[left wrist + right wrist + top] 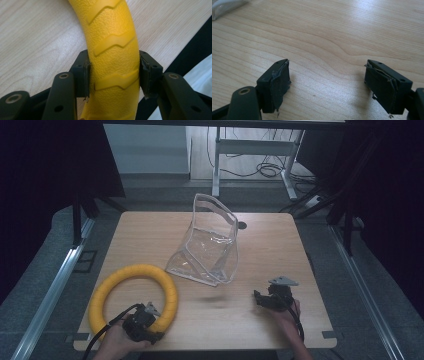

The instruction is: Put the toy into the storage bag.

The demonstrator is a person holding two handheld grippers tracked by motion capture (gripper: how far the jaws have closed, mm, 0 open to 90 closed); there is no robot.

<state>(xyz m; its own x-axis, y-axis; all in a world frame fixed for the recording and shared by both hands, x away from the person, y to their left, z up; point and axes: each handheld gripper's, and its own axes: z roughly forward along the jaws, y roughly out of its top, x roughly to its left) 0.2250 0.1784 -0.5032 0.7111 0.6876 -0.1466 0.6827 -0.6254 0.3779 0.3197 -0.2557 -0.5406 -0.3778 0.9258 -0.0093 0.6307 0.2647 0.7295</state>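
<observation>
We are squeezing the yellow ring (113,62) tight with our left gripper (113,75). Our right gripper (327,82) is sitting wide open over the table (324,37), holding nothing.

High view overlooks table (260,245); gripper views sit close above it.

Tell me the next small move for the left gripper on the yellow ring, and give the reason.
Probably lift the yellow ring a little off the table, toward the clear bag. The left gripper has both pads pressed on the ring's sides, so the grip looks set. The ring lies flat near the table's front edge, and the right gripper hovers open with nothing between its pads.
</observation>
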